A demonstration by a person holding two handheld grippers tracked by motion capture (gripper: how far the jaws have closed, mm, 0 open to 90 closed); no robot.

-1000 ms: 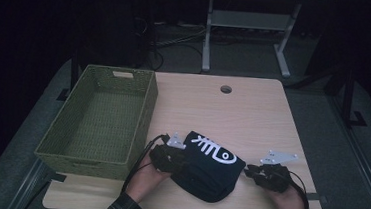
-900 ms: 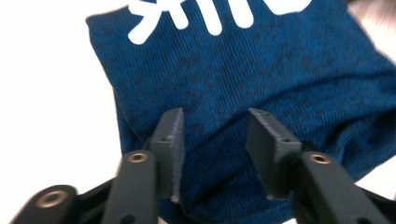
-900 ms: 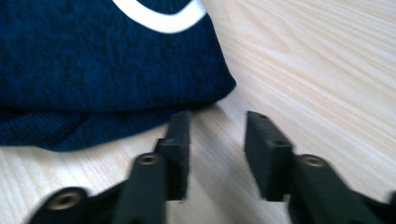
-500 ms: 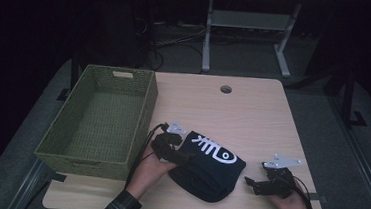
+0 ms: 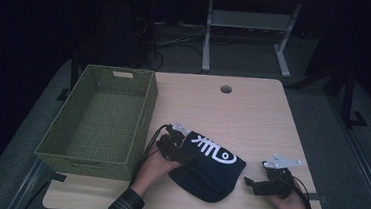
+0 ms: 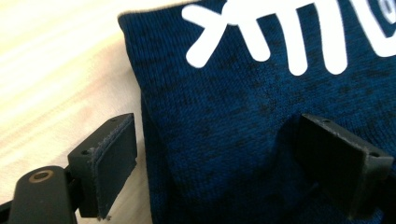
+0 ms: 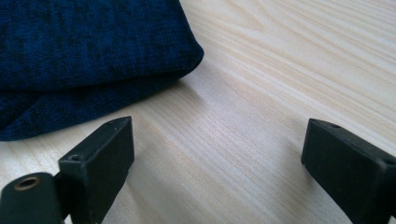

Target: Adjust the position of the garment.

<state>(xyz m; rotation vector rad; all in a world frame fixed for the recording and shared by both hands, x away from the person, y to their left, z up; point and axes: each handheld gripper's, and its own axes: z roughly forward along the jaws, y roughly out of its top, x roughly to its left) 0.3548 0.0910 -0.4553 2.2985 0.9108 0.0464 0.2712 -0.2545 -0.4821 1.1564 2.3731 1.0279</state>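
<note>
A folded dark blue knit garment (image 5: 209, 164) with a white fish-bone print lies on the table near its front edge. My left gripper (image 5: 189, 159) is at the garment's left end. In the left gripper view the garment (image 6: 243, 93) has its edge between the wide-apart jaws of that gripper (image 6: 219, 140), and no pad presses on it. Those jaws have just been opening. My right gripper (image 5: 247, 182) rests on the table just right of the garment. Its jaws have just been opening too, and that gripper (image 7: 219, 140) has bare wood between them, with the garment (image 7: 84, 56) ahead to the left.
A green woven basket (image 5: 145, 116) stands empty at the table's left, close to my left hand. The wooden tabletop (image 5: 253, 115) has a cable hole (image 5: 226, 89) near its far edge. A white stand (image 5: 250, 24) is on the dark floor beyond.
Both grippers' jaws have spread apart. The left hand has shifted along the garment's left end. The right gripper has drawn back slightly from the garment's right edge.
</note>
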